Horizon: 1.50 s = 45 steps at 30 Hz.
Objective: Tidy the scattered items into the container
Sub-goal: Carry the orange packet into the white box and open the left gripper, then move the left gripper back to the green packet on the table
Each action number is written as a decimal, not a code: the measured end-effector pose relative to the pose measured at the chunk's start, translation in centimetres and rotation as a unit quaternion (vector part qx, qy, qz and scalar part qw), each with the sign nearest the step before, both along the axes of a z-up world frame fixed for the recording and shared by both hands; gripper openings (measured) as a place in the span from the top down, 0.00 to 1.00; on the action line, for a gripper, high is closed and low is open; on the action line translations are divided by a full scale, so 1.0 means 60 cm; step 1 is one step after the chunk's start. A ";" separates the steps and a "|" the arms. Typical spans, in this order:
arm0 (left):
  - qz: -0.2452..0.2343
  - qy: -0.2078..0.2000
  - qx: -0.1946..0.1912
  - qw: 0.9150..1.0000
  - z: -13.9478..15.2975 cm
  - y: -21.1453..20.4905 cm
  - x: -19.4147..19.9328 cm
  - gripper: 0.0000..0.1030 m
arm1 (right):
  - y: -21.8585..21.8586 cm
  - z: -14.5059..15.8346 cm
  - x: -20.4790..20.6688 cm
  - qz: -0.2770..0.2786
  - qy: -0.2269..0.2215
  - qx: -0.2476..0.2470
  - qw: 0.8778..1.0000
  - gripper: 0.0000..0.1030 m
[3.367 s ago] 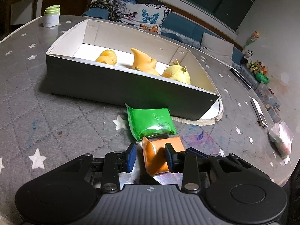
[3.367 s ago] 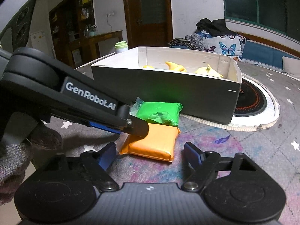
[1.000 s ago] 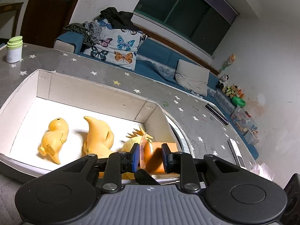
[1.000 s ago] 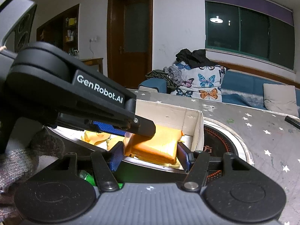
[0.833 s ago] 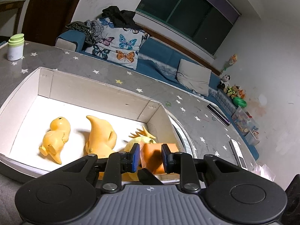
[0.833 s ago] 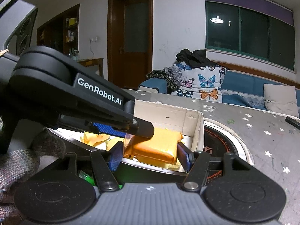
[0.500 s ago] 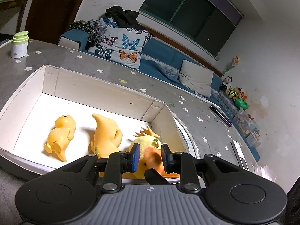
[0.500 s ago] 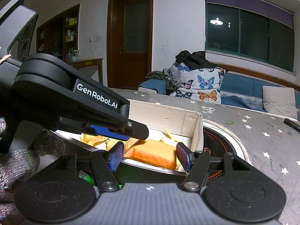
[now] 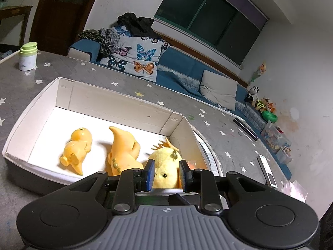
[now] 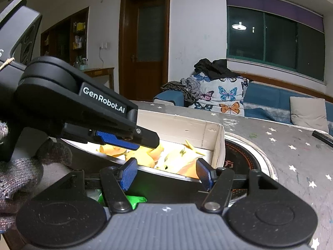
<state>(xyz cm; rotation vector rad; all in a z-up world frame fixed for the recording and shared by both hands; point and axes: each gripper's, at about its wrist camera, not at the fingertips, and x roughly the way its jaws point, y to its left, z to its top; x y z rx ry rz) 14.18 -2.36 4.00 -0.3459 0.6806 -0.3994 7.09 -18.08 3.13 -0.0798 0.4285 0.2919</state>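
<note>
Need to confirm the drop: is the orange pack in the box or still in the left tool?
In the box. The orange pack lies beside the plush; the left tool is open, holding nothing.

White lettering reading "GenRobot.AI" runs along the side of the black plastic left gripper [image 10: 133,143], at centre left of the right wrist frame. At lower right of centre in the same frame, the dark round hob plate [image 10: 239,156] set into the grey star-patterned table [image 10: 291,145] bears an orange Chinese character, "方"; beside it are further orange marks too small to read. The left wrist frame holds no legible writing: the white jar with a green lid [image 9: 28,57] at upper left shows no readable label.
</note>
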 end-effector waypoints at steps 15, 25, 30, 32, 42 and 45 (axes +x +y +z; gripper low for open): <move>0.027 -0.017 0.037 0.999 0.002 0.014 -0.058 0.74 | -0.001 -0.001 -0.037 0.002 0.003 0.016 1.000 0.27; 0.044 0.001 0.039 0.998 -0.016 0.036 -0.080 0.74 | 0.009 -0.019 -0.049 0.008 0.019 0.015 1.000 0.26; 0.049 0.008 0.037 0.998 -0.026 0.042 -0.087 0.74 | 0.013 -0.024 -0.056 0.010 0.024 0.017 1.000 0.21; 0.050 0.011 0.038 0.998 -0.030 0.043 -0.089 0.74 | 0.015 -0.026 -0.058 0.012 0.026 0.016 0.999 0.21; 0.065 0.044 0.044 0.996 -0.051 0.053 -0.090 0.71 | 0.026 -0.037 -0.062 0.019 0.034 0.004 0.999 0.10; 0.067 0.052 0.044 0.995 -0.055 0.055 -0.091 0.71 | 0.029 -0.039 -0.064 0.023 0.036 0.000 0.999 0.08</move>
